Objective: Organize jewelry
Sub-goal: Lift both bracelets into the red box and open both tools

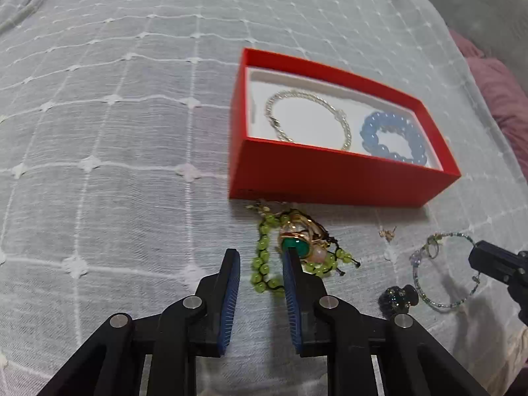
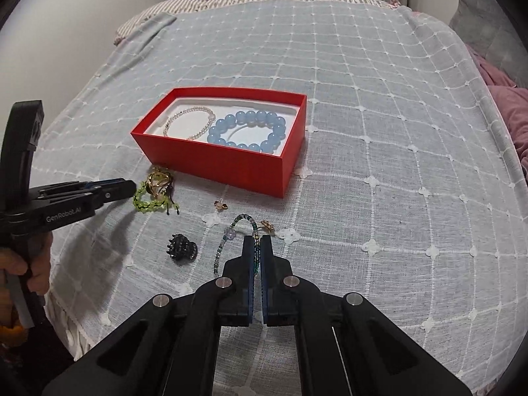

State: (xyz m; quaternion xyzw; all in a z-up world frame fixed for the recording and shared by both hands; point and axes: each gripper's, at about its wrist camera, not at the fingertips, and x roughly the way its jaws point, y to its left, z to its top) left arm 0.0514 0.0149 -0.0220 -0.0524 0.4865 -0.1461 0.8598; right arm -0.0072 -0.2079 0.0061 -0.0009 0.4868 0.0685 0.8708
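Right fingers [image 2: 257, 242] clamp beaded bracelet [image 2: 227, 241] | left fingers [image 1: 262, 253] narrowly apart, empty, over green beads [image 1: 264, 257]

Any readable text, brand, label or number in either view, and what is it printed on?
"GenRobot.AI": white lettering on the side of the left hand-held gripper, seen in the right wrist view.
Faint print low on the red box front wall: too blurred to read.
Nothing else.
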